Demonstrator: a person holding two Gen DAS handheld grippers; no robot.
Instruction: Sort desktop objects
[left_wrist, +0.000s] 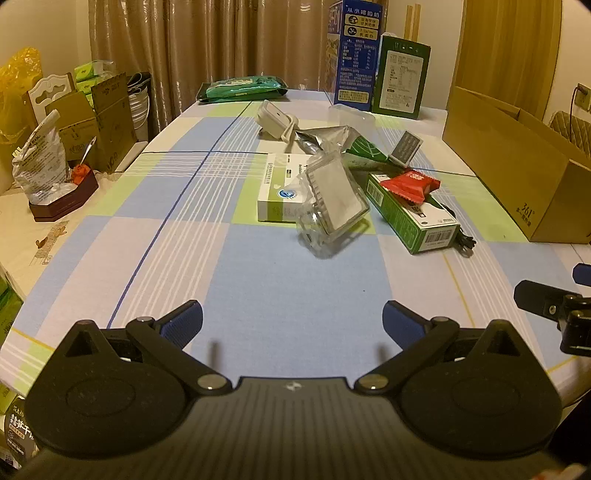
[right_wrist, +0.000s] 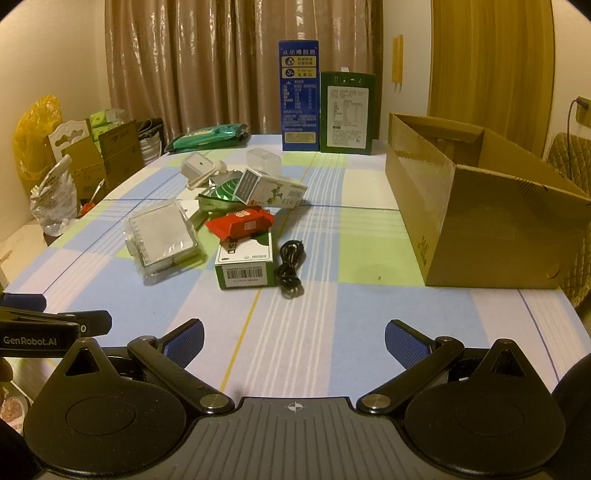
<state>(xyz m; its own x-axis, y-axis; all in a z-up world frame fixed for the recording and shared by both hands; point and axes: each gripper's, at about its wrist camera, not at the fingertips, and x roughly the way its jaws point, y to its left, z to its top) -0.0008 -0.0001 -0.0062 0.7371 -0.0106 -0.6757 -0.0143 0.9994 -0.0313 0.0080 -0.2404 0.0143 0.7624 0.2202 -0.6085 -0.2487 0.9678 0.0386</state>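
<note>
Clearly, the things to sort sit in a loose heap in the middle of the checked worktop (right_wrist: 332, 332): a clear plastic case (right_wrist: 162, 236) with a pale insert lying tilted, a red wrapped packet (right_wrist: 242, 223) resting on top of a green-and-white box (right_wrist: 245, 264), a coiled black cable (right_wrist: 290, 267) just beside that box, a white box with green print (left_wrist: 280, 192), a crumpled foil pouch (left_wrist: 325, 138) and a white gadget (right_wrist: 199, 168) behind them. An open cardboard box (right_wrist: 480, 229) stands at the right of the worktop, well apart from the heap.

Both tools hang above the near edge, short of the heap. The left tool (left_wrist: 293, 321) has its blue-padded fingers spread wide with nothing between them, and the right tool (right_wrist: 293, 339) likewise stands wide open and empty. The clear case lies ahead of the left tool; the green-and-white box and cable lie ahead and slightly left of the right tool.

Only the right wrist view shows the inside of the cardboard box and the whole cable; the left wrist view shows the white box more fully, which the case largely hides in the other.
</note>
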